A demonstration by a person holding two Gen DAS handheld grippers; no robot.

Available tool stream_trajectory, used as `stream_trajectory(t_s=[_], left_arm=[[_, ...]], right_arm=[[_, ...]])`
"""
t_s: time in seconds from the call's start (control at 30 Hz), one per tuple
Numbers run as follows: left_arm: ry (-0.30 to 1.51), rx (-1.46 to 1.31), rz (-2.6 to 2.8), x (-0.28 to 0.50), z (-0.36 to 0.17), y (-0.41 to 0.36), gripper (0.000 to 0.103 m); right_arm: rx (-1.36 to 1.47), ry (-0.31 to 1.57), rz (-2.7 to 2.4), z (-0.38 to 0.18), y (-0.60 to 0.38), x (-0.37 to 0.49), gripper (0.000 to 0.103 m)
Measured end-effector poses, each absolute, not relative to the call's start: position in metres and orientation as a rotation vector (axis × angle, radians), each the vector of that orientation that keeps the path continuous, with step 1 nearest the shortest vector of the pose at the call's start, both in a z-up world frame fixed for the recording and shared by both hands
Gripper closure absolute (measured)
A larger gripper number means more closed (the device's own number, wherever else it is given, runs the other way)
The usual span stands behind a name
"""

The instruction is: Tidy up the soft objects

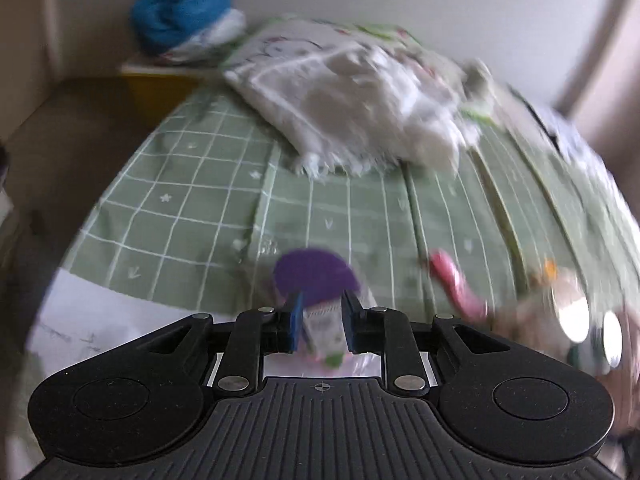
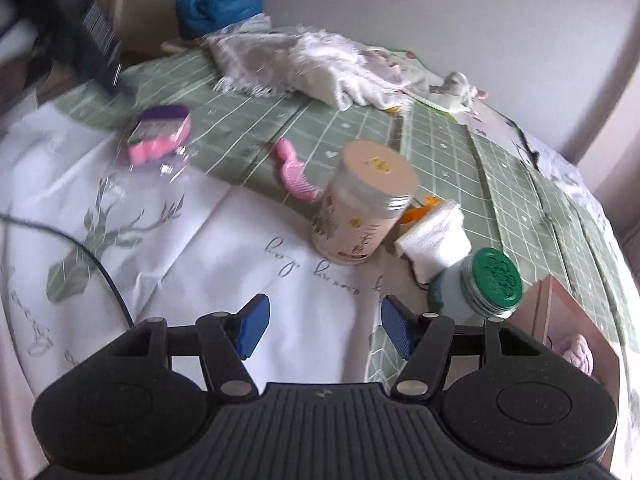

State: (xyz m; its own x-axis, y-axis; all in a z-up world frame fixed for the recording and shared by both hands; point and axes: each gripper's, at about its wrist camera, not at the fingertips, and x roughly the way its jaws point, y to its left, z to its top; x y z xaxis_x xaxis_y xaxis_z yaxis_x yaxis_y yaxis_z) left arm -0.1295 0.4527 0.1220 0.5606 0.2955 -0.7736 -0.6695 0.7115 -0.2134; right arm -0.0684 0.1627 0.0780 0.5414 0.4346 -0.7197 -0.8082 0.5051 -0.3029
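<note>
Beside the pink comb [image 2: 294,178], a tilted canister [image 2: 360,204].

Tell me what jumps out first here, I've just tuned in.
The left gripper is shut on a purple-topped packet, lifted above the green checked bedspread. The right gripper hangs open over a white cloth, near a tall jar, a pink comb and a green-lidded bottle.
</note>
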Motion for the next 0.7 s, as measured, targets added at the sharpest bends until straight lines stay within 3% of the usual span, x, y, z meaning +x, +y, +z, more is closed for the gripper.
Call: stream_trajectory(t_s=[0.23,0.4,0.47,0.57,0.7], left_arm=[[0.921,-0.343,0.575,-0.065,0.066,0.414,0.076],[0.941,-0.243,0.506,-0.063,0.060,0.400,0.049],[0.938,-0.239,0.503,-0.062,0.059,0.400,0.048],[0.941,-0.215,0.499,-0.061,0.058,0.396,0.046],[0.912,-0.291,0.460,-0.060,0.065,0.401,0.044]], right_arm=[[-0.740,0.725,0.821,0.032,0.163,-0.080,0.040],[-0.617,0.770,0.781,0.023,0.151,-0.068,0.025],[-0.520,0.859,0.764,0.021,0.145,-0.051,0.018],[-0.362,0.983,0.771,0.019,0.134,-0.029,0.016],[-0.391,0.968,0.773,0.017,0.136,-0.035,0.014]])
